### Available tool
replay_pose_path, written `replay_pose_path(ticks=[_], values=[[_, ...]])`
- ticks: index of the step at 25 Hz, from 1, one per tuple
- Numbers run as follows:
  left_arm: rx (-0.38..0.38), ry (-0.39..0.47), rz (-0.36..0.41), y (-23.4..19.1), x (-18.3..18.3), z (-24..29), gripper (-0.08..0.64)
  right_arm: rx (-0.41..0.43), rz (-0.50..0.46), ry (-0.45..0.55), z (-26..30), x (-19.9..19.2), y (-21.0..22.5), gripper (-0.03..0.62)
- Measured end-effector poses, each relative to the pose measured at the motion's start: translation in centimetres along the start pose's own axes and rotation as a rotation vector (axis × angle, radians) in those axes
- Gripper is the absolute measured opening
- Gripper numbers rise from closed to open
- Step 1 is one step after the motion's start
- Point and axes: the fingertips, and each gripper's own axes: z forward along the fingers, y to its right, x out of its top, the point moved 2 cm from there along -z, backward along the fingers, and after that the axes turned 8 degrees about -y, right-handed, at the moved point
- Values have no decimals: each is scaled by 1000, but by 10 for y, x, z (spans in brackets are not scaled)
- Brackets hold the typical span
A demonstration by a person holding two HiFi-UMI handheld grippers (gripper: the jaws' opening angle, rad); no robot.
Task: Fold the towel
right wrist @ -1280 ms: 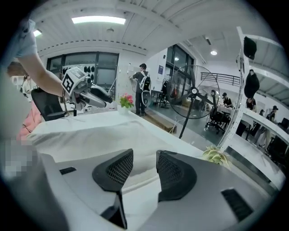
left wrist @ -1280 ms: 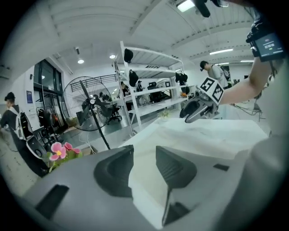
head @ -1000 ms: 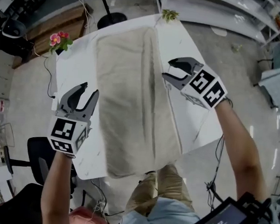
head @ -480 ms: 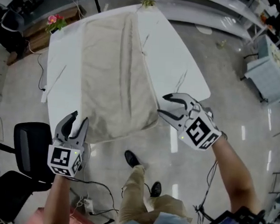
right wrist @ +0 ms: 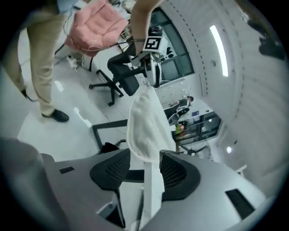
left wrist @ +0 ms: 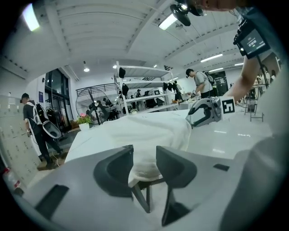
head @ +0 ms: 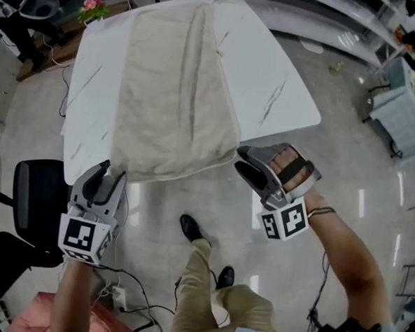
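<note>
A beige towel [head: 177, 90] lies lengthwise on the white table [head: 275, 96], its near edge hanging over the table's front. My left gripper [head: 112, 171] is at the towel's near left corner. In the left gripper view that corner [left wrist: 141, 164] sits between the open jaws of my left gripper [left wrist: 144, 153]. My right gripper [head: 241, 162] is at the near right corner, rolled onto its side. Its jaws have just been opening, and the towel's corner [right wrist: 144, 122] hangs between them in the right gripper view, where my right gripper [right wrist: 145, 158] stands open.
A black office chair [head: 33, 200] stands on the floor left of my left hand. The person's legs and a shoe [head: 190, 227] are below the table's front edge. Cables [head: 130, 290] trail on the floor. A flower pot [head: 93, 7] stands at the far left corner.
Both grippers have drawn back from over the table to the towel's near corners at the front edge. The right gripper has rolled onto its side and its jaws stand wider.
</note>
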Motion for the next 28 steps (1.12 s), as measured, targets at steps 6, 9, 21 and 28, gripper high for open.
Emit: replay_pose_path(ticks=[6, 9, 21, 28], values=[[-11, 6, -26, -4, 4, -3, 161, -94, -190, 6, 19, 1, -9, 261], [-27, -5, -8, -5, -1, -3, 161, -110, -197, 38, 21, 4, -9, 209], [-89, -89, 278, 18, -31, -4, 287, 44, 243, 142, -9, 26, 72, 26], [-30, -69, 346, 13, -31, 6, 301, 84, 390, 154, -8, 32, 122, 26]])
